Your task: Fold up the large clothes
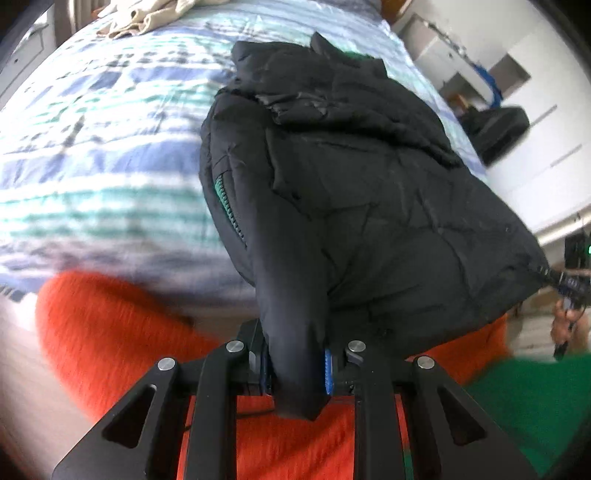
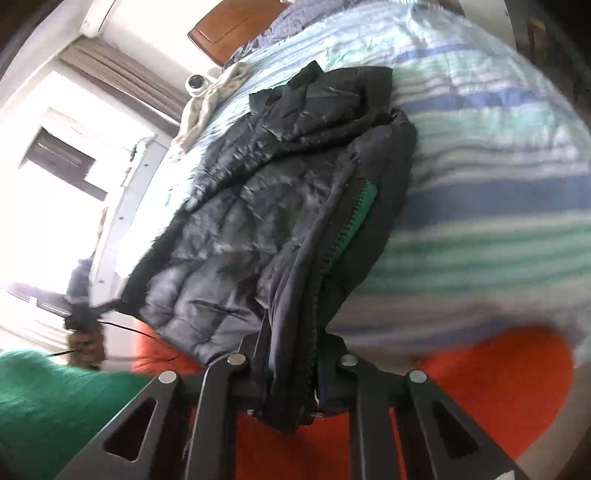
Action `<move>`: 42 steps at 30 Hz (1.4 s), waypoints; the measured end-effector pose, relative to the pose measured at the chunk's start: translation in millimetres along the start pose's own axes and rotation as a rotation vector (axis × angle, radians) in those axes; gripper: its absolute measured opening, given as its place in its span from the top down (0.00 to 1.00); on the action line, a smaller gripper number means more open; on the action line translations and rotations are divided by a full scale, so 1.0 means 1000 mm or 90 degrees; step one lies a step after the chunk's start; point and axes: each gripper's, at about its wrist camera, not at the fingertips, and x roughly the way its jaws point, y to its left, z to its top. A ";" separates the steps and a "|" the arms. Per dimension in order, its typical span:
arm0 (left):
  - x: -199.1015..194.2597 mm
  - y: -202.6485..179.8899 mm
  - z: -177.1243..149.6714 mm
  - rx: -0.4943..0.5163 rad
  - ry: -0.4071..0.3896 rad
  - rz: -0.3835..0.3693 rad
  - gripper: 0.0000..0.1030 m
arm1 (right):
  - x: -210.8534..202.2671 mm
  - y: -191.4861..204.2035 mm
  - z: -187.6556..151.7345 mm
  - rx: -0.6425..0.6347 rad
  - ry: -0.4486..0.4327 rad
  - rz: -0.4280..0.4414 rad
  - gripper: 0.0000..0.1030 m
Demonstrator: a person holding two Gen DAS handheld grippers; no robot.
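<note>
The bed (image 1: 92,155), spread with a blue, teal and white striped cover, fills most of both wrist views, and the black padded jacket (image 1: 351,177) lies across it, running from its collar end at about twelve o'clock in the left wrist view down to the hem at six o'clock, where both tools have it. A cream garment (image 1: 147,14) sits bunched well apart from the jacket, at eleven o'clock near the far end of the bed. The green zipper tape (image 2: 360,210) shows along the jacket's front edge, at about one o'clock from the right tool. The left hand-held gripper (image 1: 295,373) is clenched on a thick fold of the jacket's hem corner, the cloth bulging out between its jaws. The right hand-held gripper (image 2: 291,384) is likewise clamped on the hem at the zipper edge, several layers pinched together. The likely next step is carrying the hem toward the collar to halve the jacket, and that is where trouble could come. The shell looks slick and the padding springy, so a bite this near the edge could slide out under the garment's own weight. The right jaws seem to hold more than one layer, so a lower panel might drag along and bunch. If the two hands travel unevenly, the fold line would skew. The raised zipper could also snag the cover.
</note>
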 end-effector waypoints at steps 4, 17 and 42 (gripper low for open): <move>-0.054 -0.002 0.001 -0.011 -0.041 -0.066 0.81 | -0.036 0.014 0.007 0.030 -0.052 0.057 0.84; 0.069 0.029 0.242 -0.065 -0.172 -0.069 0.73 | 0.095 -0.040 0.226 -0.019 -0.176 -0.031 0.83; 0.129 0.028 0.260 0.027 -0.033 0.067 0.65 | 0.156 -0.039 0.278 -0.151 -0.093 -0.213 0.77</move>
